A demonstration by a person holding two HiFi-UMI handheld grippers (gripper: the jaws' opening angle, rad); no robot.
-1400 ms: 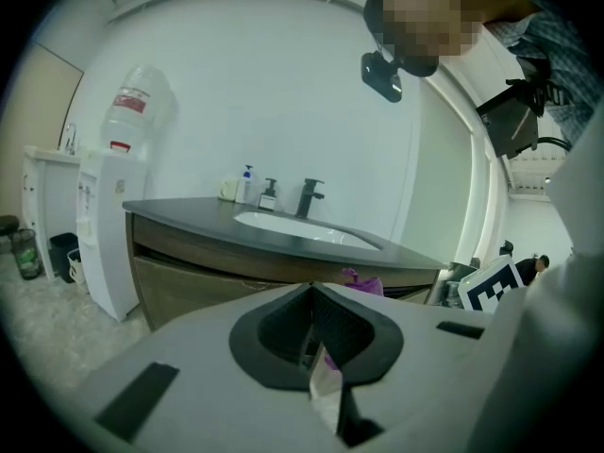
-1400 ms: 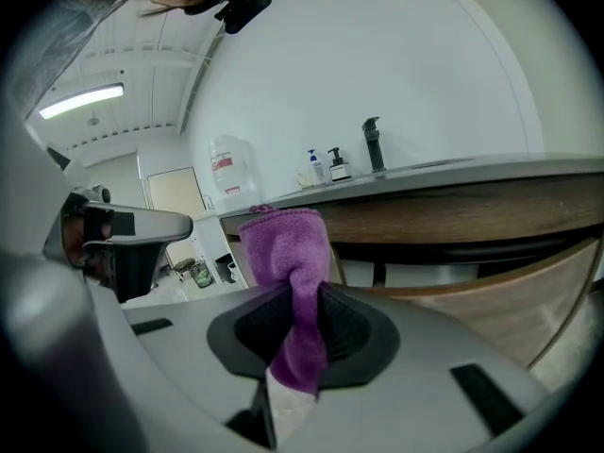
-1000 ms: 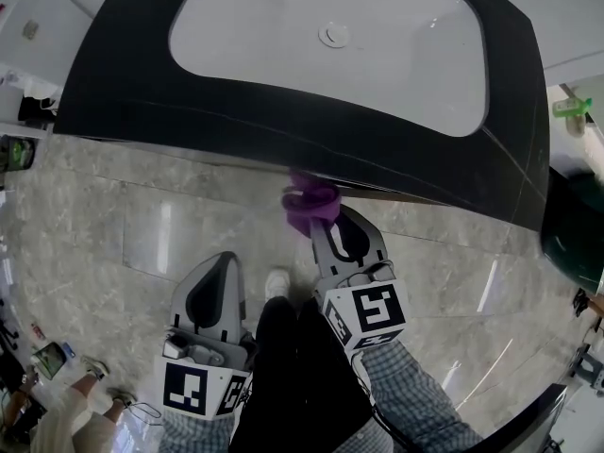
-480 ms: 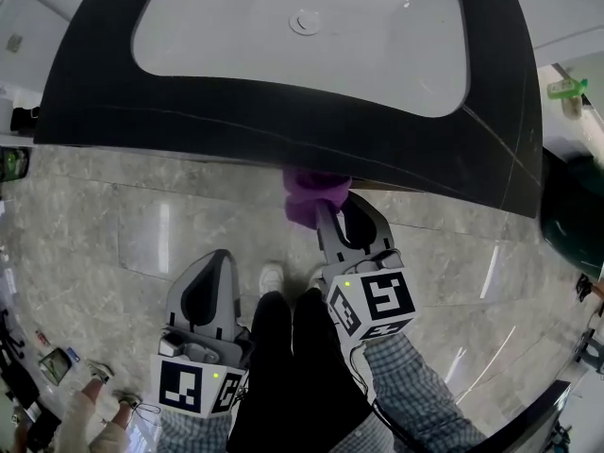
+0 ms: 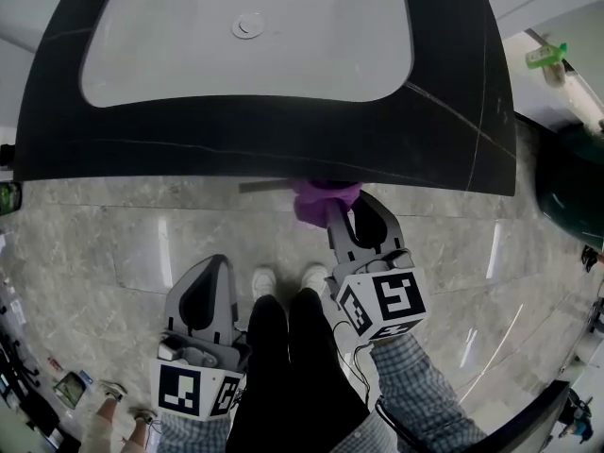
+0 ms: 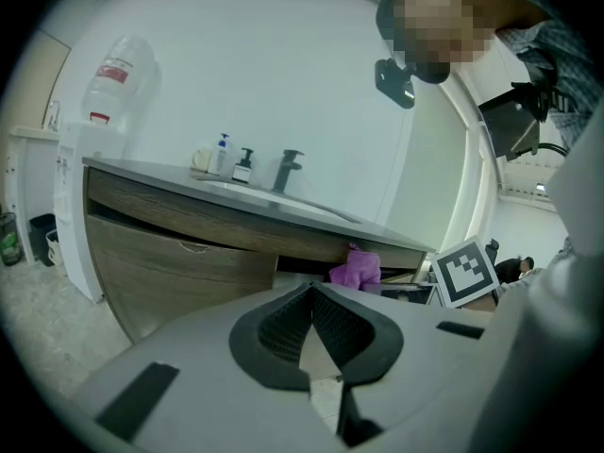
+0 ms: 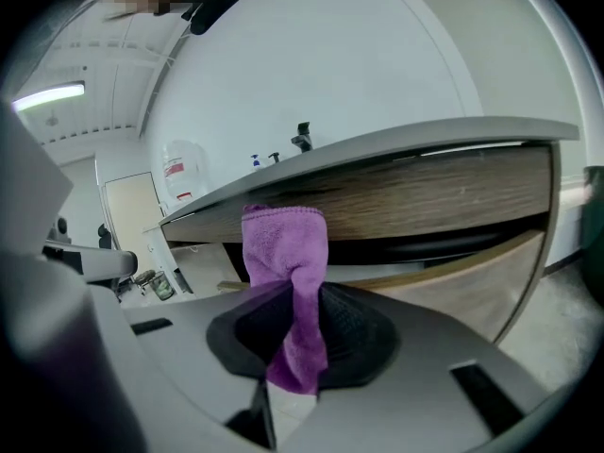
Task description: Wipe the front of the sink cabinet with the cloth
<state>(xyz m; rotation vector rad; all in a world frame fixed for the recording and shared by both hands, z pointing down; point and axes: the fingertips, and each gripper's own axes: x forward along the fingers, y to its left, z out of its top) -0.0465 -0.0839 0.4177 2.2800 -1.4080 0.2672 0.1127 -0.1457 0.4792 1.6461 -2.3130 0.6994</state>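
Note:
My right gripper [image 5: 334, 217] is shut on a purple cloth [image 5: 325, 199], whose top lies just under the front edge of the black counter [image 5: 283, 130]. In the right gripper view the cloth [image 7: 288, 253] stands up from between the jaws of the gripper [image 7: 297, 327], against the wooden cabinet front [image 7: 425, 192]. A dark gap separates that band from the drawer front [image 7: 462, 272] below it. My left gripper [image 5: 213, 266] hangs lower and to the left, shut on nothing. From the left gripper [image 6: 311, 321] I see the cabinet front [image 6: 179, 253] and the cloth [image 6: 356, 267].
The white basin [image 5: 189, 55] has a drain [image 5: 247, 25]. A faucet [image 6: 286, 170] and soap bottles [image 6: 233, 161] stand on the counter. A water bottle [image 6: 118, 69] is at the left, a dark green bin [image 5: 571, 187] at the right. The person's legs [image 5: 288, 366] stand on the marble floor [image 5: 85, 253].
The right gripper has carried the cloth to the right along the cabinet's upper front, relative to the basin's drain. The left gripper has stayed low and shut.

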